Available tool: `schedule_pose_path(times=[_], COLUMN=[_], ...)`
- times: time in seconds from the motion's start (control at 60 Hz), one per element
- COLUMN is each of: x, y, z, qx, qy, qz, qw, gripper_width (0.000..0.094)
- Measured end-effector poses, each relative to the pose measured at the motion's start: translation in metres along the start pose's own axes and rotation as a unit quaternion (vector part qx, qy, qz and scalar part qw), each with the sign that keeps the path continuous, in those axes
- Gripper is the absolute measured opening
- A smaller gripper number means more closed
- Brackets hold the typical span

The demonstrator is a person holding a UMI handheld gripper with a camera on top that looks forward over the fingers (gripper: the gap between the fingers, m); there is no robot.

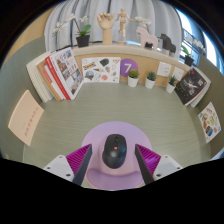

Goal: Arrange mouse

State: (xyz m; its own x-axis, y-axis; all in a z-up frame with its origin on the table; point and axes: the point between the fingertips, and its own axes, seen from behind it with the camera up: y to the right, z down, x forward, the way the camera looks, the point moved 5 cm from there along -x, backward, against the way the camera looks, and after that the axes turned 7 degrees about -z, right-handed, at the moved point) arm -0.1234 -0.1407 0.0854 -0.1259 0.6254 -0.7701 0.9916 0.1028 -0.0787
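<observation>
I see black mouse point(115, 151) centred on round lilac mouse pad point(113, 153), between my jaws; gripper point(113, 160) released, gaps either side. Placement looks done; only withdrawal left.

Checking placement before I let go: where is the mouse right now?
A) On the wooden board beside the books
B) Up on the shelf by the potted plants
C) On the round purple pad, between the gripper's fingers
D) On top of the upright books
C: the black mouse lies on the round purple pad, between the gripper fingers, with a visible gap on each side, so the fingers look open.
</observation>
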Motion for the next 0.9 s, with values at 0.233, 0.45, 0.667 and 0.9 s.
schedule_pose_path(times=[0.233,0.45,0.667,0.9], x=[-0.112,-0.187,-0.215,-0.223], y=[-0.017,-0.036,-0.062,-0.075], z=[-0.023,-0.021,0.001,0.025], qx=[0.01,0.015,0.012,0.011], qy=[0.054,0.096,0.11,0.109], qz=[0.024,0.043,0.044,0.047], qw=[0.998,0.994,0.993,0.993], gripper_width=[0.0861,0.086,0.086,0.0857])
